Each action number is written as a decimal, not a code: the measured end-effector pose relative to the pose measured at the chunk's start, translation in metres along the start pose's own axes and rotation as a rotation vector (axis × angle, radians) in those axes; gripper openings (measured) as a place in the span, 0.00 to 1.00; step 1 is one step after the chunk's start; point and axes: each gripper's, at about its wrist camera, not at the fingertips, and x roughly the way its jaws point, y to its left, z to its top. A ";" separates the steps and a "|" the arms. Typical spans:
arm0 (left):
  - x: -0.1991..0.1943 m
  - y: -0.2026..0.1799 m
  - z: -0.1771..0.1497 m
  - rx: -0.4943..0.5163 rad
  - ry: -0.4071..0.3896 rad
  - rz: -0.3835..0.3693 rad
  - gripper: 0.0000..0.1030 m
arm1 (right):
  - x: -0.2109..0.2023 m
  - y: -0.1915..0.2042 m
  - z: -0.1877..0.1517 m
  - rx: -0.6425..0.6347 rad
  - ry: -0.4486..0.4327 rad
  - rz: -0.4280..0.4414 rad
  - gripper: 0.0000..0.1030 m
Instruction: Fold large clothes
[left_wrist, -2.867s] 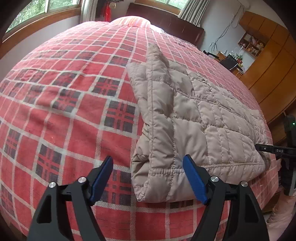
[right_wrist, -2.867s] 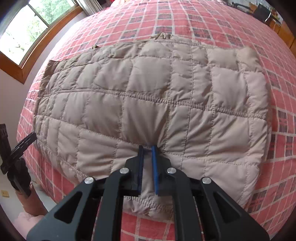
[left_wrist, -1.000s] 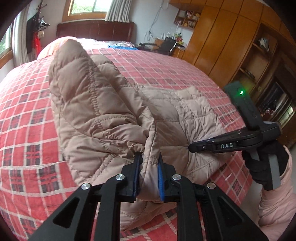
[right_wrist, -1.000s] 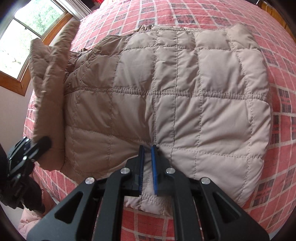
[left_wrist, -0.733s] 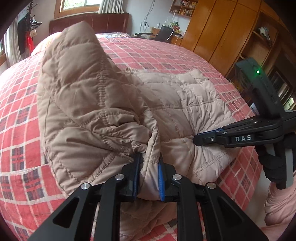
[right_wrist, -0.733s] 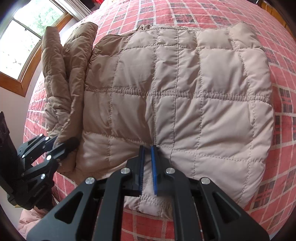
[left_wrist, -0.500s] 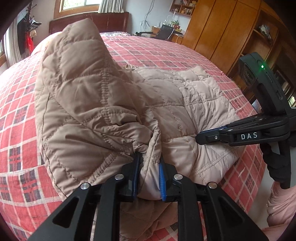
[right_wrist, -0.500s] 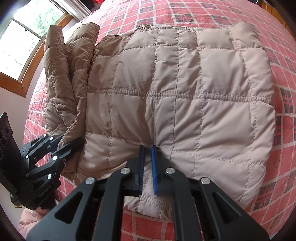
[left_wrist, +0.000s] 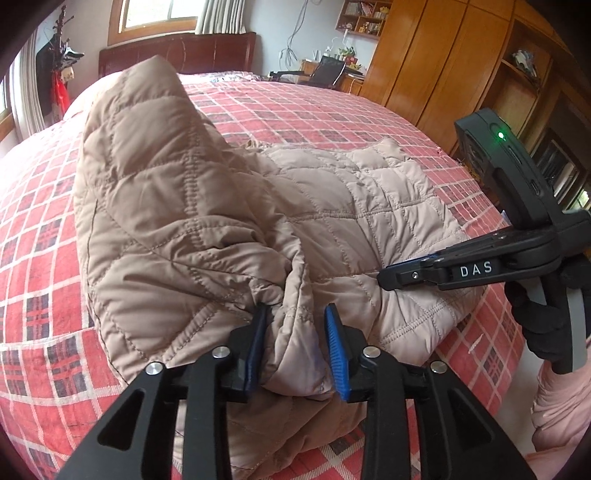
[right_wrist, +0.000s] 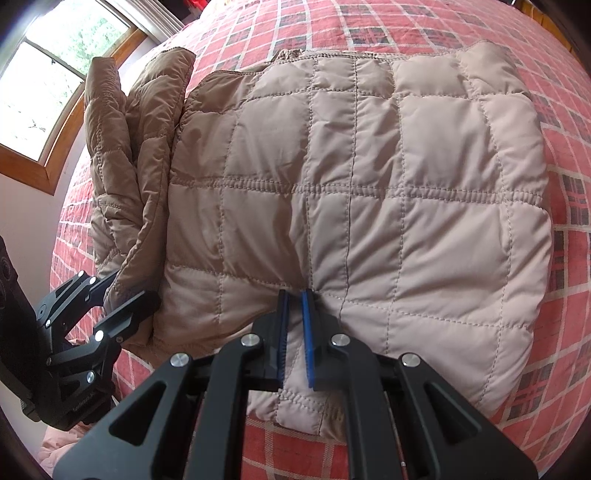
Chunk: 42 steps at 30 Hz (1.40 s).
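A beige quilted jacket (left_wrist: 177, 206) lies on the red plaid bed cover (left_wrist: 332, 110). Its left part is folded up and over toward the middle in a puffy heap. My left gripper (left_wrist: 295, 332) has its blue pads parted, open, with the bunched fold of the jacket resting loosely between them. In the right wrist view the jacket (right_wrist: 369, 184) spreads flat, and my right gripper (right_wrist: 294, 306) is shut on its near hem. The left gripper (right_wrist: 122, 295) shows at the jacket's left edge. The right gripper (left_wrist: 391, 275) pinches the hem at the right, held by a gloved hand (left_wrist: 543, 325).
The bed cover (right_wrist: 406, 22) stretches bare beyond the jacket. A dark headboard (left_wrist: 177, 51) and a window stand at the far end; wooden wardrobes (left_wrist: 424, 55) line the right. A window (right_wrist: 48, 85) is on the left wall.
The left gripper grasped the jacket's left edge, carried it up and over toward the middle, and its pads have now parted. The right gripper kept its grip and place.
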 end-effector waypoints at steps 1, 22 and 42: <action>0.000 0.000 0.000 0.002 -0.002 -0.001 0.32 | -0.001 -0.001 0.002 0.001 0.001 0.005 0.09; -0.002 0.015 -0.004 -0.045 -0.009 -0.110 0.34 | -0.014 0.069 0.046 -0.084 -0.014 0.070 0.33; 0.003 0.008 -0.005 -0.008 -0.010 -0.098 0.39 | 0.020 0.109 0.042 -0.114 0.022 0.117 0.25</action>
